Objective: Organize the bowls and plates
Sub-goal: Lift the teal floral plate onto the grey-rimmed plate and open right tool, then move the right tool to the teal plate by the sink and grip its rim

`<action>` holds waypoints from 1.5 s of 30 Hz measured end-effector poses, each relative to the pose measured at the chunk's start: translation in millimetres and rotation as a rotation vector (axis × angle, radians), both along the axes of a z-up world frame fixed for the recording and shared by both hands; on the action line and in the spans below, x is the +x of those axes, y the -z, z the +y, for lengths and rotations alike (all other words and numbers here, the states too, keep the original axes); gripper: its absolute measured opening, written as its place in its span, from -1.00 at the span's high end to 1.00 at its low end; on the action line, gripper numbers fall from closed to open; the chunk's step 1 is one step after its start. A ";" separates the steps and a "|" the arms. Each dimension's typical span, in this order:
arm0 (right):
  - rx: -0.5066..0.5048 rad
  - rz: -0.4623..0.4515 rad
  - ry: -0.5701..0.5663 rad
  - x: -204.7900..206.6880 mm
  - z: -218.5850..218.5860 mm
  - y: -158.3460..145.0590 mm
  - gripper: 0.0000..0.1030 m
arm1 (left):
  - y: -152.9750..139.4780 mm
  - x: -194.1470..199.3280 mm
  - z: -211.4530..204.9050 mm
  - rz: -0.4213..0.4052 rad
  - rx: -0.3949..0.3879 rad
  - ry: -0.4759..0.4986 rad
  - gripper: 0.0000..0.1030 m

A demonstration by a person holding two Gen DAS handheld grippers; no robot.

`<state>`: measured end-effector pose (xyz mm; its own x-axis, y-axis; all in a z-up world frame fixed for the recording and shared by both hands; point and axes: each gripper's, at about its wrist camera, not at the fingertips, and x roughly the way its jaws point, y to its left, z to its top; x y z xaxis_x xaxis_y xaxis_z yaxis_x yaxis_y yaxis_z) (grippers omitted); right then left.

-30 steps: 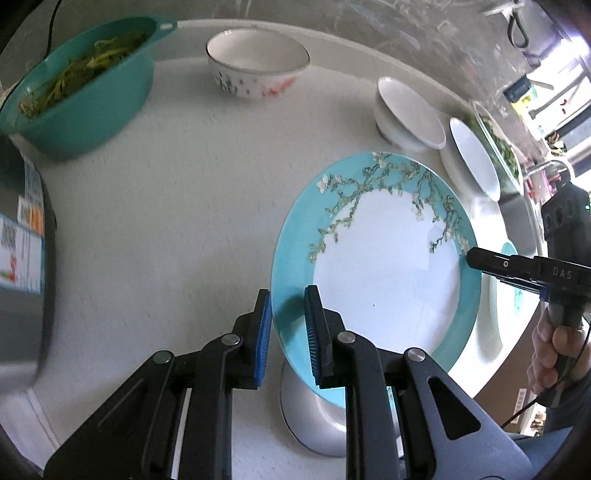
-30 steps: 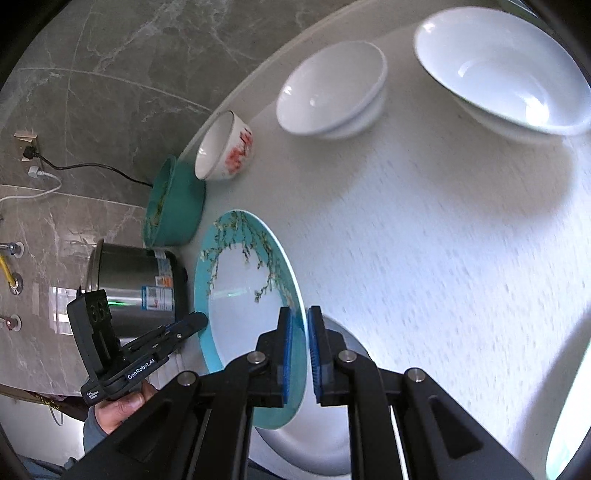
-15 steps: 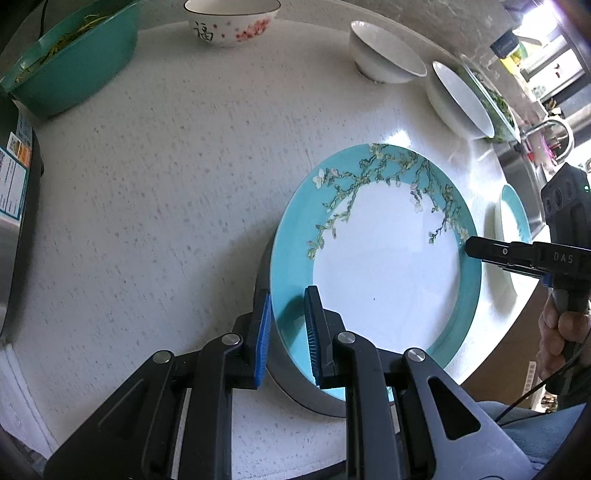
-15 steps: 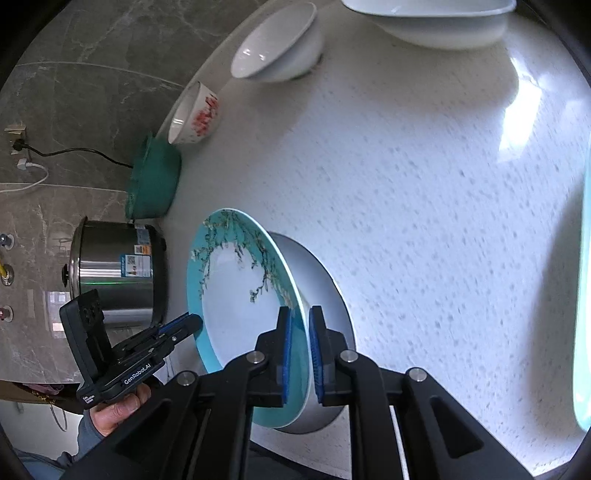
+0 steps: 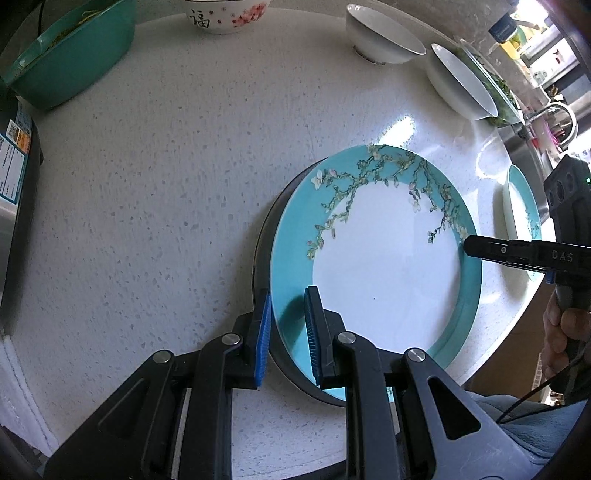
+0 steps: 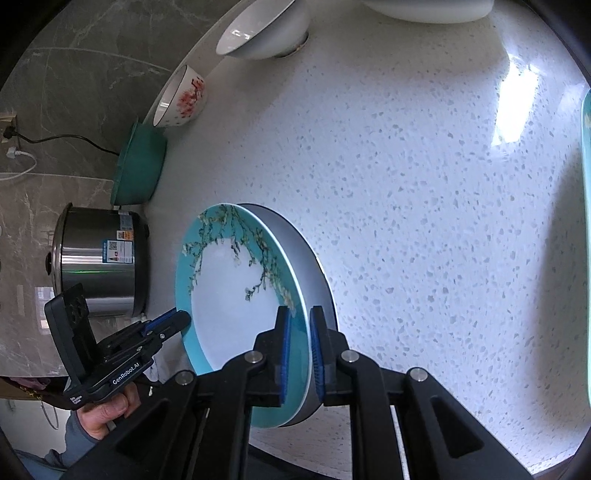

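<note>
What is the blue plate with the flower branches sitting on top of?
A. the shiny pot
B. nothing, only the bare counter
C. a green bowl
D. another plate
D: the blue blossom plate lies over another plate, whose grey rim peeks out beside and under it in both views, while the left gripper and the right gripper each have their jaws on its edge.

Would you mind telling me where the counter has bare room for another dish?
The widest bare patch lies between the blossom plate, the teal bowl and the floral bowl. It is crowded along the far rim by the white bowls and at the right edge near a second teal plate.
</note>
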<state>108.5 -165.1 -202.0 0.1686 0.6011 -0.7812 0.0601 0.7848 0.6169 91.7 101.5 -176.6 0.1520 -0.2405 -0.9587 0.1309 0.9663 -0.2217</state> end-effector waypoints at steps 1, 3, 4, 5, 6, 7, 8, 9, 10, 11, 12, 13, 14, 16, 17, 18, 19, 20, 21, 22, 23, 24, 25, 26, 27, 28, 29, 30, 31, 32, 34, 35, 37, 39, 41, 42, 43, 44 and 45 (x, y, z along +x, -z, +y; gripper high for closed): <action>-0.004 -0.001 0.000 -0.5 0.4 0.4 0.71 | 0.2 0.9 -1.5 -0.002 0.003 0.004 0.69; -0.017 -0.006 -0.004 -1.0 1.8 0.8 0.70 | -0.2 -0.1 0.1 -0.007 0.004 0.004 0.69; -0.021 -0.009 -0.006 -1.0 2.4 0.5 0.70 | 0.0 -0.6 1.6 -0.009 0.005 0.005 0.69; -0.031 -0.016 -0.011 -1.0 4.4 -0.5 0.70 | -0.3 -0.7 0.3 -0.010 0.006 0.006 0.69; -0.039 -0.021 -0.017 -1.4 5.8 -0.9 0.70 | -0.6 -1.4 -1.9 -0.011 0.010 0.005 0.69; -0.050 -0.026 -0.024 -1.3 7.6 -1.5 0.71 | -0.9 -2.5 -2.4 -0.016 0.020 0.011 0.69; -0.067 -0.035 -0.032 -1.5 9.7 -2.7 0.71 | -1.5 -3.1 -4.9 -0.022 0.034 0.018 0.69; -0.088 -0.047 -0.042 -1.9 12.7 -4.0 0.71 | -1.7 -3.6 -8.1 -0.031 0.058 0.031 0.69; -0.108 -0.056 -0.050 -2.5 15.2 -5.0 0.70 | -2.5 -4.4 -12.4 -0.047 0.089 0.049 0.69; -0.130 -0.064 -0.060 -2.8 18.4 -6.2 0.69 | -3.0 -5.1 -15.8 -0.058 0.108 0.063 0.69; -0.153 -0.076 -0.069 -3.2 21.6 -7.7 0.68 | -3.0 -6.0 -19.3 -0.068 0.126 0.075 0.69; -0.173 -0.085 -0.075 -3.6 24.0 -9.1 0.67 | -3.0 -6.5 -22.8 -0.077 0.140 0.084 0.69; -0.185 -0.089 -0.076 -3.7 24.8 -9.6 0.67 | -3.3 -6.3 -23.6 -0.079 0.140 0.084 0.69; -0.201 -0.096 -0.077 -4.7 25.1 -10.2 0.66 | -3.2 -4.9 -24.0 -0.080 0.130 0.082 0.69; -0.212 -0.101 -0.080 -4.9 25.9 -10.8 0.65 | -3.2 -4.2 -24.6 -0.081 0.126 0.083 0.69; -0.230 -0.107 -0.087 -5.4 27.7 -11.9 0.64 | -3.3 -4.0 -25.2 -0.082 0.125 0.084 0.69; -0.257 -0.121 -0.102 -5.6 31.5 -13.2 0.61 | -3.4 -3.5 -26.9 -0.085 0.127 0.088 0.69; -0.298 -0.142 -0.125 -6.9 37.3 -15.5 0.58 | -3.1 -3.7 -26.7 -0.088 0.128 0.090 0.69; -0.329 -0.158 -0.139 -8.1 41.8 -16.7 0.58 | -2.0 -3.9 -25.6 -0.090 0.126 0.091 0.69; -0.354 -0.168 -0.151 -8.8 46.0 -17.6 0.56 | -1.9 -4.3 -25.0 -0.092 0.126 0.087 0.69; -0.380 -0.179 -0.165 -9.6 50.2 -18.4 0.54 | -1.2 -3.7 -25.1 -0.093 0.124 0.084 0.69; -0.406 -0.191 -0.180 -10.9 54.3 -18.9 0.52 | -0.5 -5.3 -23.9 -0.094 0.123 0.081 0.69; -0.428 -0.202 -0.192 -11.9 57.6 -19.4 0.49 | -0.5 -5.5 -21.3 -0.095 0.121 0.079 0.69; -0.450 -0.213 -0.204 -13.2 61.3 -19.9 0.46 | -0.5 -6.0 -20.8 -0.096 0.119 0.076 0.69; -0.481 -0.225 -0.217 -15.0 65.5 -20.5 0.46 | -0.8 -6.9 -20.4 -0.097 0.116 0.074 0.69; -0.512 -0.237 -0.229 -16.7 69.3 -20.9 0.45 | -0.9 -7.2 -20.3 -0.098 0.116 0.074 0.69; -0.536 -0.247 -0.239 -18.1 71.6 -20.7 0.45 | -1.5 -8.2 -19.0 -0.101 0.118 0.075 0.69; -0.554 -0.255 -0.246 -19.3 73.4 -20.9 0.44 | -1.6 -8.9 -19.1 -0.103 0.118 0.075 0.69; -0.576 -0.262 -0.253 -20.0 75.2 -20.9 0.44 | -1.7 -9.3 -18.8 -0.104 0.115 0.076 0.69; -0.602 -0.270 -0.264 -20.2 77.2 -20.4 0.44 | -2.0 -10.2 -19.8 -0.104 0.111 0.076 0.69; -0.628 -0.280 -0.274 -21.7 80.5 -20.6 0.42 | -2.3 -11.8 -19.5 -0.107 0.112 0.079 0.69; -0.632 -0.283 -0.275 -22.3 80.8 -20.6 0.39 | -2.3 -12.2 -18.6 -0.108 0.108 0.076 0.69; -0.623 -0.285 -0.267 -22.9 79.8 -21.3 0.36 | -2.3 -12.3 -16.4 -0.107 0.099 0.072 0.65; -0.603 -0.282 -0.253 -23.1 77.0 -22.8 0.36 | -3.1 -11.3 -11.6 -0.102 0.073 0.053 0.63; -0.587 -0.293 -0.220 -24.9 75.3 -26.2 0.09 | -8.8 -8.9 -3.2 -0.115 0.040 0.020 0.54; -0.559 -0.302 -0.195 -26.0 70.7 -30.8 -0.04 | -13.4 -7.3 1.6 -0.128 0.021 0.002 0.17; -0.524 -0.310 -0.172 -27.4 65.5 -35.9 -0.40 | -20.4 -5.2 7.2 -0.150 -0.012 -0.021 -0.50; -0.480 -0.317 -0.147 -27.5 58.9 -41.6 -0.63 | -26.7 -3.9 11.4 -0.175 -0.048 -0.039 -0.75; -0.417 -0.326 -0.116 -28.5 48.9 -48.4 -0.66 | -34.3 -3.0 15.5 -0.206 -0.100 -0.057 -0.95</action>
<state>80.1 -116.1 -153.6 0.3926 0.2806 -0.8759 -0.1841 0.9570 0.2241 88.7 117.0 -142.3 0.3576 -0.3182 -0.8780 0.1292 0.9480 -0.2909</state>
